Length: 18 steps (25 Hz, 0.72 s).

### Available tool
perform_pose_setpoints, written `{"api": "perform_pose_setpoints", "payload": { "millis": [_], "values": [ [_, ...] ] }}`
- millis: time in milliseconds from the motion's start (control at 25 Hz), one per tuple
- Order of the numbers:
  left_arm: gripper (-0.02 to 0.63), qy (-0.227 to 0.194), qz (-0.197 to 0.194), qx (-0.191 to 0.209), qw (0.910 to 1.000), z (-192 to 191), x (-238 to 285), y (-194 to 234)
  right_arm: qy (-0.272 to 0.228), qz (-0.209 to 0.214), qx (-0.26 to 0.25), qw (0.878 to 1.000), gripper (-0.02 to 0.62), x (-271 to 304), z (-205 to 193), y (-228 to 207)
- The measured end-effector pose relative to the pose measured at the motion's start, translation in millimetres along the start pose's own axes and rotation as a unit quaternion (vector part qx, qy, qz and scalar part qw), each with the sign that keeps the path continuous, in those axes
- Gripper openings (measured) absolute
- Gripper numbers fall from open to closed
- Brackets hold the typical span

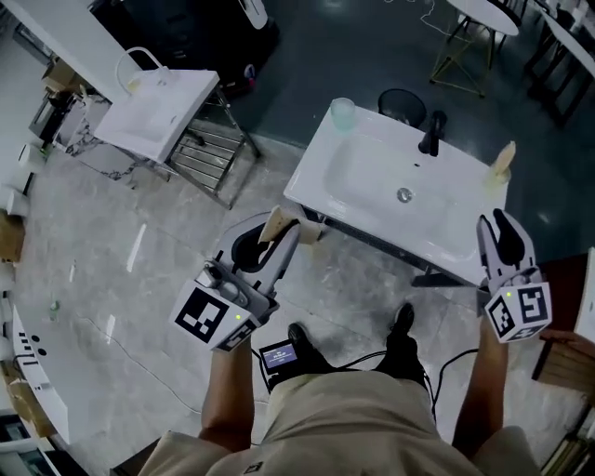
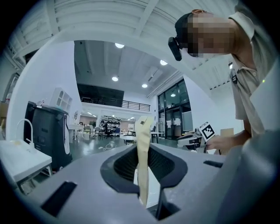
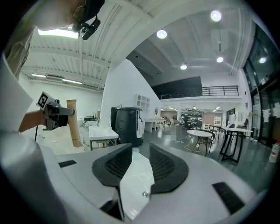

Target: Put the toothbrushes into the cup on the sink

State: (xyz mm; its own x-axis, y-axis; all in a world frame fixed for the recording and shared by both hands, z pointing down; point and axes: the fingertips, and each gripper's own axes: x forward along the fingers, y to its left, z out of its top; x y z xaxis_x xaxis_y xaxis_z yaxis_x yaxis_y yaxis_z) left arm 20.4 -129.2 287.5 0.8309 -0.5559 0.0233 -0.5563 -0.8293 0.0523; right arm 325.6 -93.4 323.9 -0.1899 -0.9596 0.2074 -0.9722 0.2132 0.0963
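A white sink (image 1: pixel 372 200) stands ahead of me, with a pale green cup (image 1: pixel 342 113) on its far left corner and a black faucet (image 1: pixel 430 133) at the back. My left gripper (image 1: pixel 284 237) is shut on a beige toothbrush (image 1: pixel 277 226), which stands up between the jaws (image 2: pixel 143 131) just short of the sink's near left corner. A second beige toothbrush (image 1: pixel 502 163) stands at the sink's right end. My right gripper (image 1: pixel 495 228) hovers by the sink's near right corner, open and empty. Between its jaws the right gripper view shows the cup (image 3: pixel 135 152).
A second white sink (image 1: pixel 158 112) on a metal rack stands at the upper left. A black bin (image 1: pixel 402 102) sits behind the near sink. Tables and chairs (image 1: pixel 483 28) fill the top right. A wooden piece (image 1: pixel 567 363) is at the right edge.
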Motion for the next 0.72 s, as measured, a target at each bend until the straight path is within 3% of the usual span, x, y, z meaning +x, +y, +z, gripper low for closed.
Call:
{"api": "perform_pose_setpoints", "payload": {
  "millis": [160, 280, 480, 720],
  "values": [
    [0.063, -0.015, -0.034, 0.006, 0.9993, 32, -54, 38, -0.003, -0.017, -0.005, 1.0, 0.118, -8, 39, 83],
    [0.063, -0.025, -0.049, 0.015, 0.9984, 50, -73, 58, -0.007, -0.03, -0.014, 0.999, 0.112, -14, 59, 116],
    [0.063, -0.029, -0.069, 0.029, 0.9968, 61, -67, 87, 0.001, -0.04, -0.014, 0.999, 0.107, -16, 65, 143],
    [0.063, -0.026, -0.09, 0.028, 0.9952, 60, -19, 114, 0.006, -0.034, -0.004, 0.999, 0.106, 6, 61, 152]
  ]
}}
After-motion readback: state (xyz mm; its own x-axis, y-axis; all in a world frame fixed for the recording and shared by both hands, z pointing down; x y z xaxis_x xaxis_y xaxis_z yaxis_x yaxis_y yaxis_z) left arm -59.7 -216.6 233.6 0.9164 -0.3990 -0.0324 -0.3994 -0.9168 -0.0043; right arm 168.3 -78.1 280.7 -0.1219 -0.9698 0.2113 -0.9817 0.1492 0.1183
